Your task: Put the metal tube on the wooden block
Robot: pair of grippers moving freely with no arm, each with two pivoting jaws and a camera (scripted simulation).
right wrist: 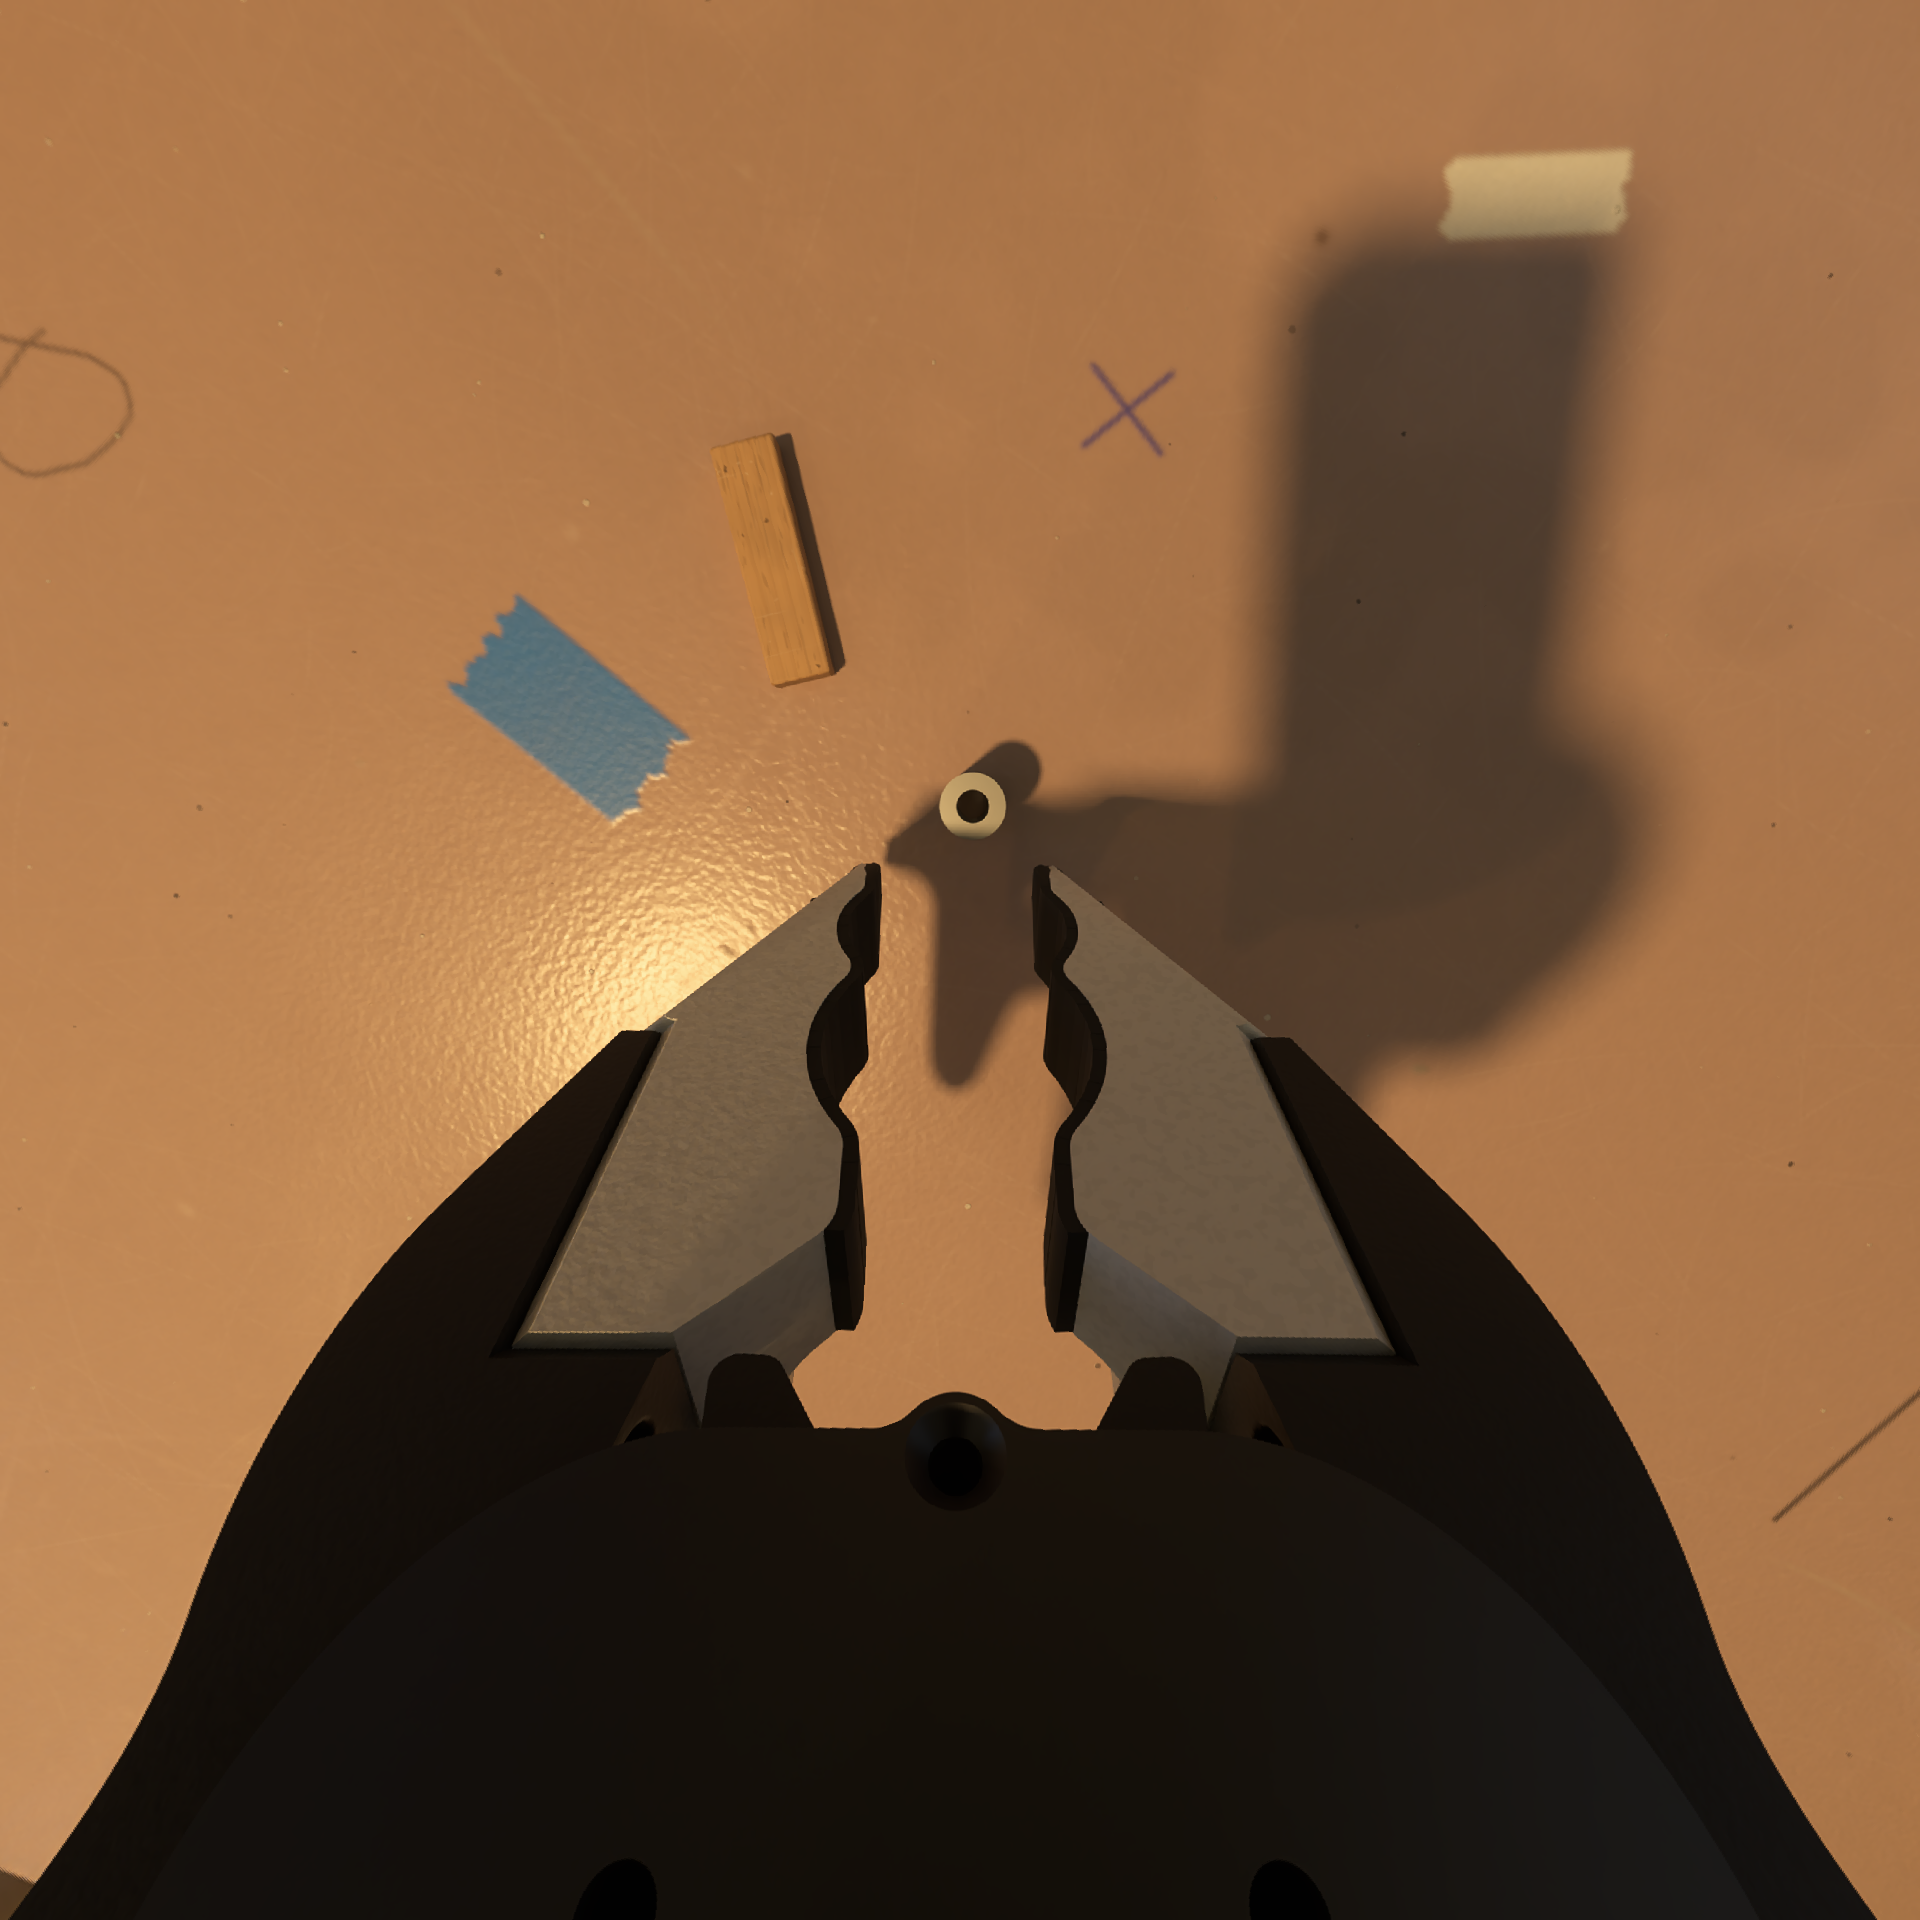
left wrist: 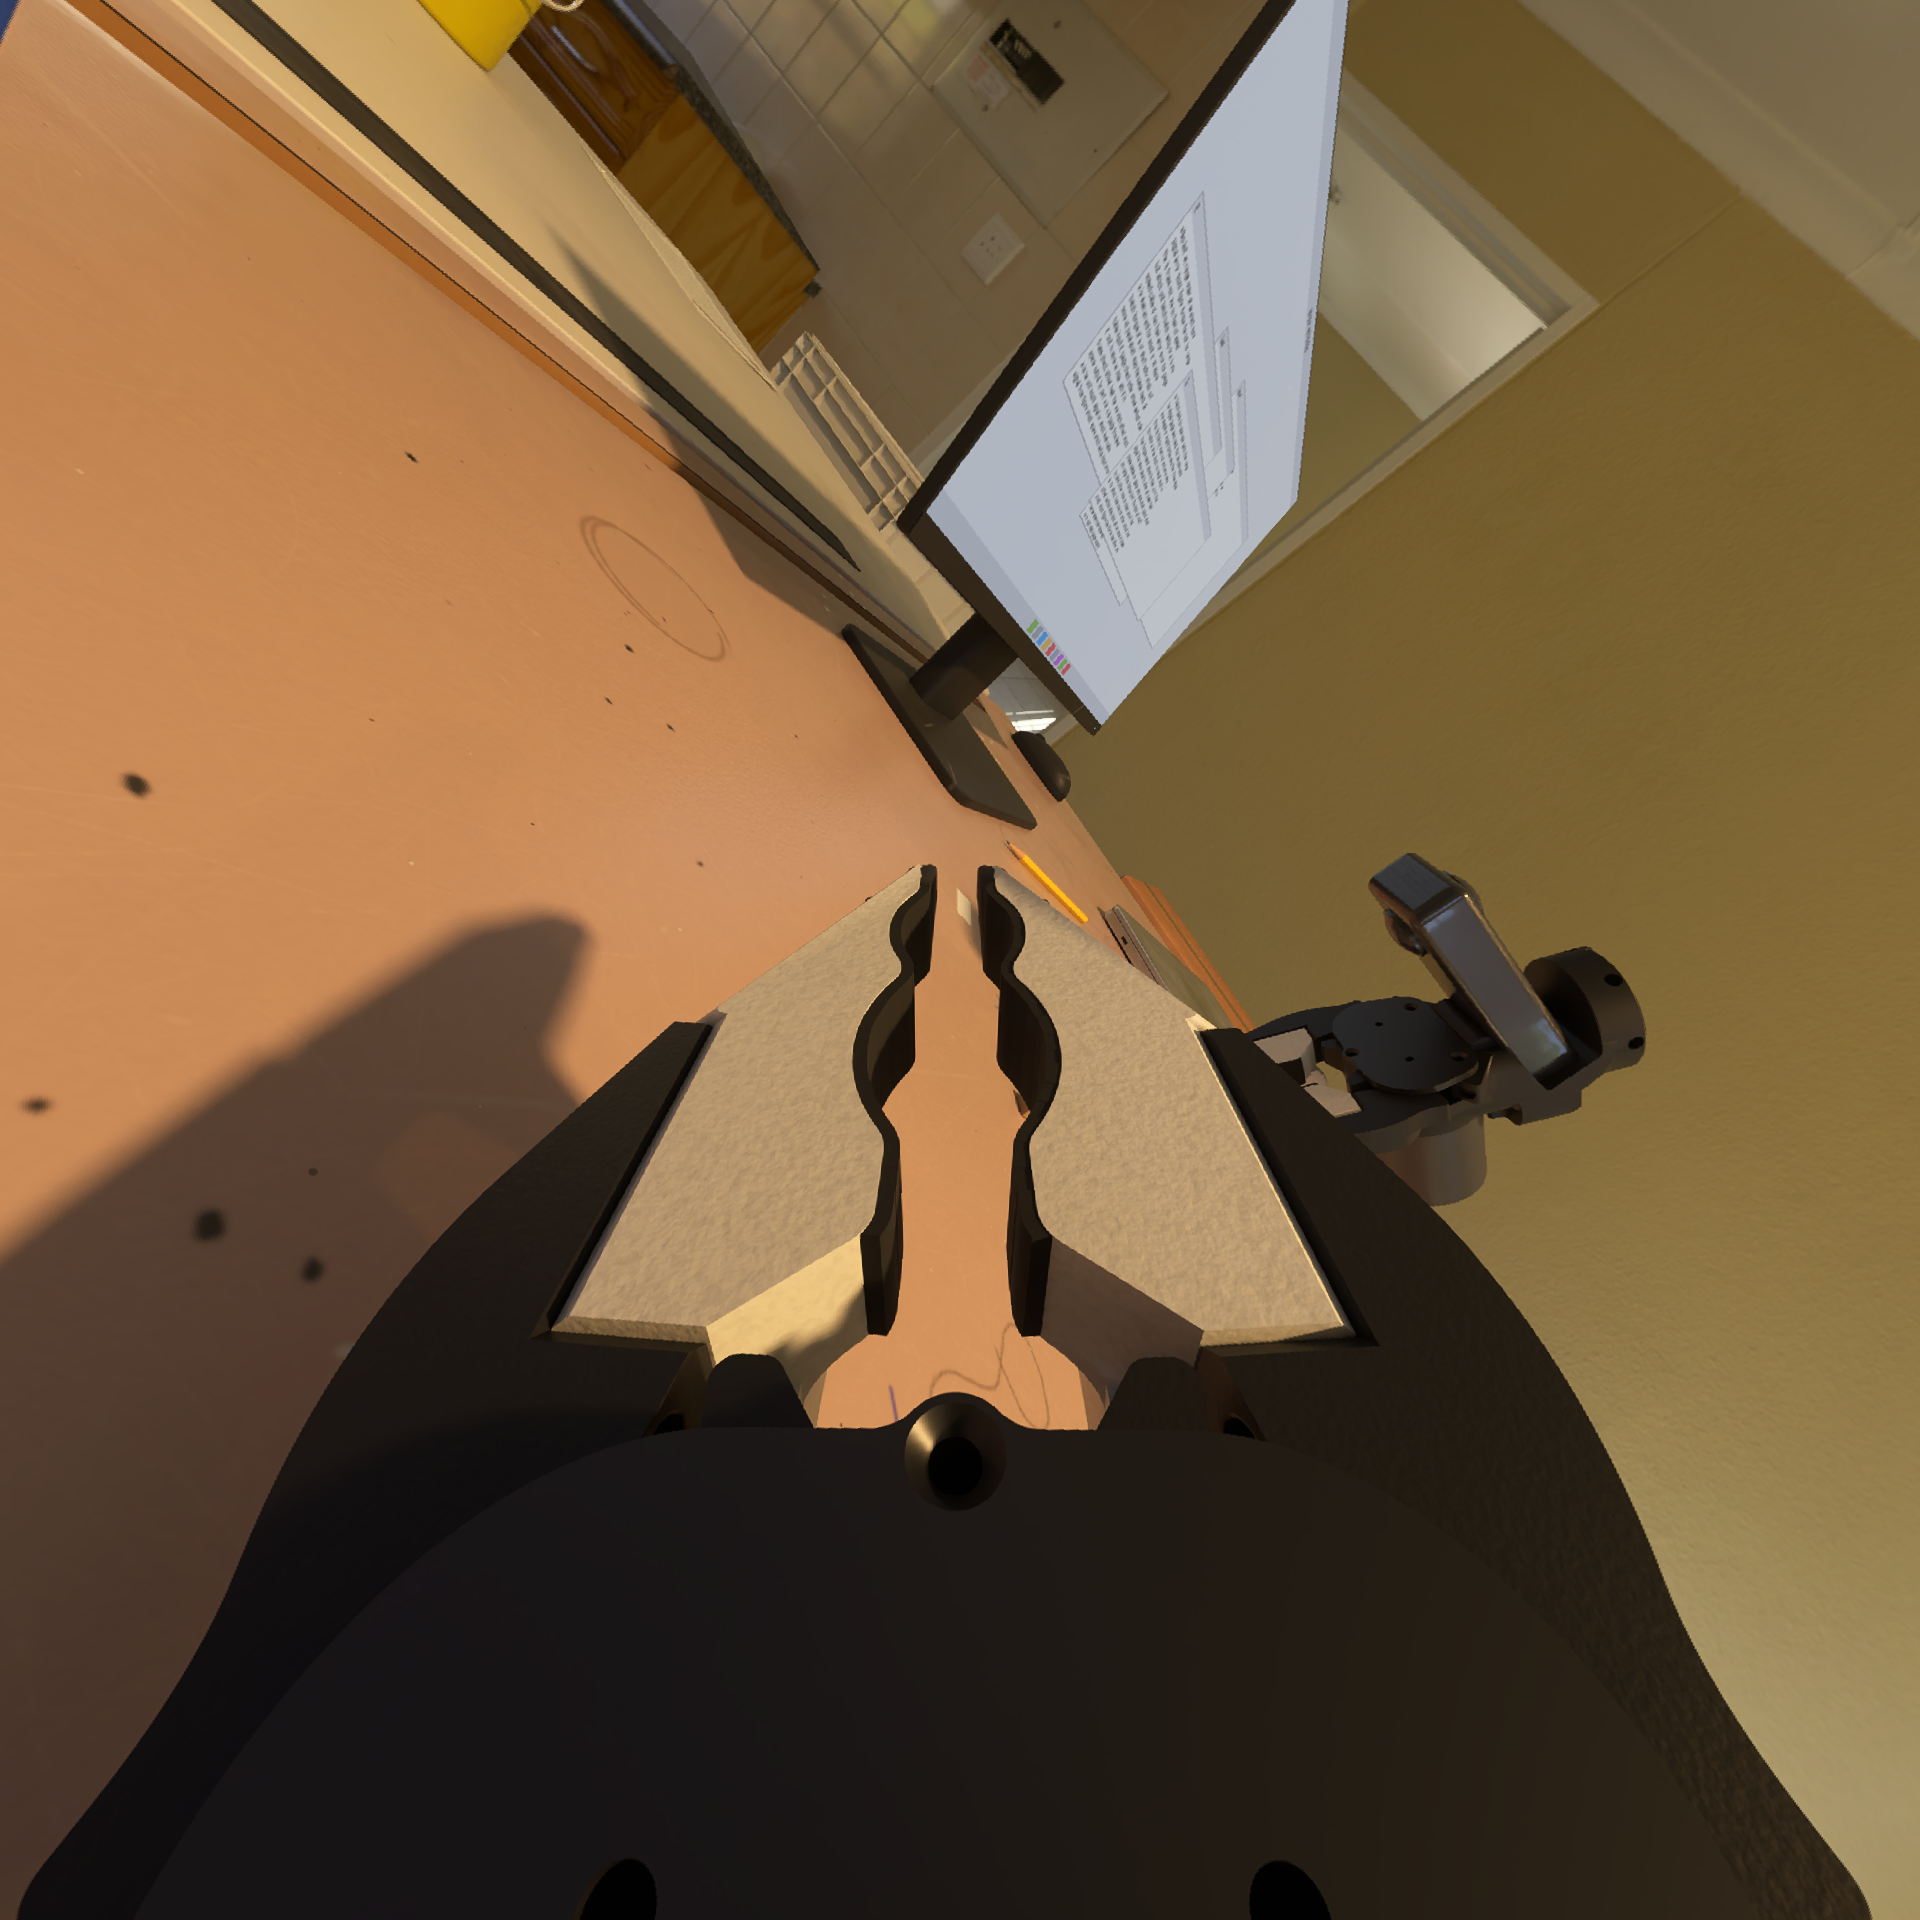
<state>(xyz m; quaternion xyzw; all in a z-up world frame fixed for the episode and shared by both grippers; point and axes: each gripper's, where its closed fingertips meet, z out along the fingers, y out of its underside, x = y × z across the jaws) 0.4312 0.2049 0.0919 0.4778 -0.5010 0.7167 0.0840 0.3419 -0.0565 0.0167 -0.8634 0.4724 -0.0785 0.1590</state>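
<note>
The metal tube (right wrist: 972, 804) is a small pale ring seen end-on, standing upright on the orange table. The wooden block (right wrist: 777, 559) lies flat a short way beyond it, to the left. My right gripper (right wrist: 956, 878) is open and empty, pointing down at the table. The tube sits just past its fingertips, in line with the gap and apart from both. My left gripper (left wrist: 956, 883) hangs low over the table with only a narrow gap between its fingers, and is empty. The right gripper also shows in the left wrist view (left wrist: 1299, 1055). Tube and block are hidden in that view.
Blue tape (right wrist: 566, 707) lies left of the block, cream tape (right wrist: 1536, 193) at the far right, and a purple cross mark (right wrist: 1127, 408) between. In the left wrist view a monitor (left wrist: 1122, 416) on its stand, a mouse (left wrist: 1042, 764) and a pencil (left wrist: 1049, 883) lie ahead.
</note>
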